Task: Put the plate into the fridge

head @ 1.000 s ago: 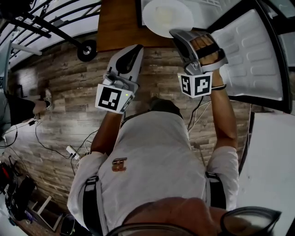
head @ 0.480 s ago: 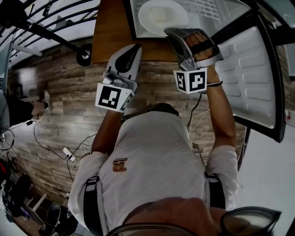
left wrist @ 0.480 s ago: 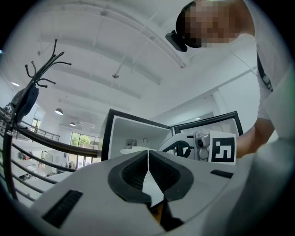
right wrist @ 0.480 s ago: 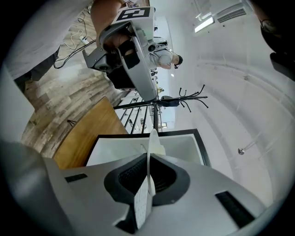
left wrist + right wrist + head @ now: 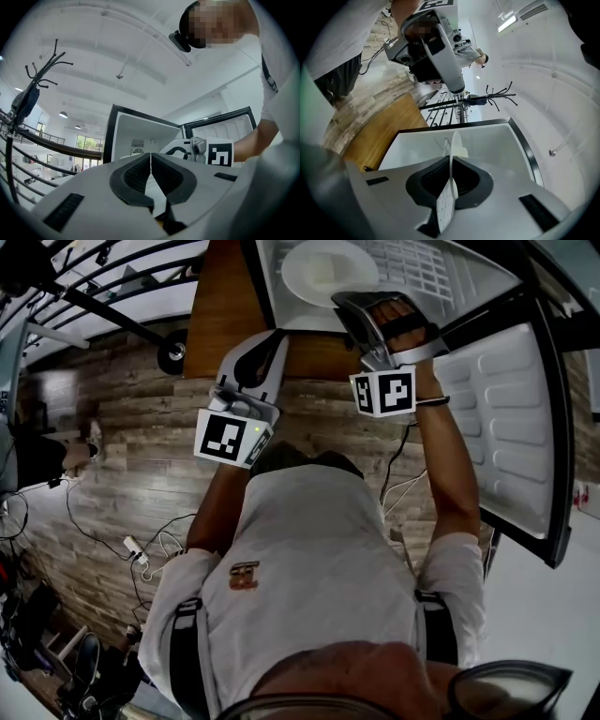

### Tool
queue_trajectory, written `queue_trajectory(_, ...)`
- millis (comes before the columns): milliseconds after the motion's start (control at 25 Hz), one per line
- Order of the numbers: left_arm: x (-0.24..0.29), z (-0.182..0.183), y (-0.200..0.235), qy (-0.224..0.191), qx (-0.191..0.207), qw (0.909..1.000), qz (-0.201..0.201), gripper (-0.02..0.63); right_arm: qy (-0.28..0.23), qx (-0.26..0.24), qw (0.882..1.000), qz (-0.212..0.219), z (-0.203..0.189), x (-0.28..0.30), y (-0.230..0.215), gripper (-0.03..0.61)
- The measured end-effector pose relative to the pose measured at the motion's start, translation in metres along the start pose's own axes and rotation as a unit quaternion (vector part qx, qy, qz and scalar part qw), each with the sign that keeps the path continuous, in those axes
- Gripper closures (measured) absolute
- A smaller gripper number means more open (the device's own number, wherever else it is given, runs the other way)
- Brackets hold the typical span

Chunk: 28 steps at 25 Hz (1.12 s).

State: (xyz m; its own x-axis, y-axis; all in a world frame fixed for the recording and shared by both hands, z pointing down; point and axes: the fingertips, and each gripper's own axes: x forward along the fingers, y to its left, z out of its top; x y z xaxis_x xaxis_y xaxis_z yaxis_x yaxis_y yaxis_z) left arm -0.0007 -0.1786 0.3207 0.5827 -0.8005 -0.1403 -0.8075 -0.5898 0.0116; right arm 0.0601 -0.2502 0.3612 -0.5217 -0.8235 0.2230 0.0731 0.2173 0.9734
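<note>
A white plate hangs inside the open fridge, above its wire shelf. My right gripper is shut on the plate's near rim. In the right gripper view the plate stands edge-on between the dark pads, with the white fridge cavity behind it. My left gripper hovers left of the fridge opening, over the wooden cabinet top. It is shut with nothing in it; its pads meet in the left gripper view.
The fridge door stands swung open at the right, its white ribbed liner facing up. A black coat rack and railings stand at the left. Cables trail over the wood floor behind the person.
The right gripper has carried the plate deeper into the fridge, over the wire shelf. The left gripper has stayed almost still beside the opening.
</note>
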Motion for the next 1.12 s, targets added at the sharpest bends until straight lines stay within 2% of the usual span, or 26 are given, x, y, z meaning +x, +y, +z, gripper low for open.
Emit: queue_trajectory(1120, 0.025, 0.001, 0.058, 0.009, -0.001, 0.9997, -0.024, 0.589, 0.034, 0.022, 0.999, 0.035, -0.022, 0.08, 0.003, 0.538)
